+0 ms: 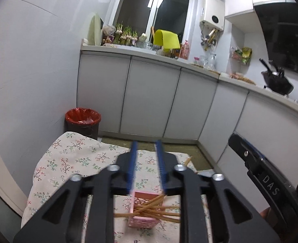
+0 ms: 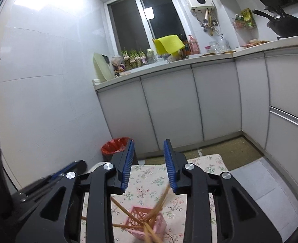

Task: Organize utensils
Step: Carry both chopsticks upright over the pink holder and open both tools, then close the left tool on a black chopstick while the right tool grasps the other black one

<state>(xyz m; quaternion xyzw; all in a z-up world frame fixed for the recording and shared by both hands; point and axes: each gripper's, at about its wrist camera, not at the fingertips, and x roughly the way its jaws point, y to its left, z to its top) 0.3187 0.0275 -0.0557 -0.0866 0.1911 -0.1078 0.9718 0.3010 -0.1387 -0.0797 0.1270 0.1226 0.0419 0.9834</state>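
A pink lattice utensil holder (image 1: pixel 142 212) stands on a floral tablecloth (image 1: pixel 72 162), with several wooden chopsticks (image 1: pixel 155 210) sticking out of it at angles. It also shows in the right wrist view (image 2: pixel 147 222) with its chopsticks (image 2: pixel 159 206). My left gripper (image 1: pixel 146 143) is open and empty, raised above the holder. My right gripper (image 2: pixel 149 141) is open and empty, also above the holder. The right gripper's black body (image 1: pixel 262 178) shows at the right of the left wrist view.
A bin with a red liner (image 1: pixel 82 119) stands on the floor beyond the table. White kitchen cabinets (image 1: pixel 149 97) and a cluttered counter (image 1: pixel 169 50) run along the back and right. A black wok (image 1: pixel 276 81) sits on the stove.
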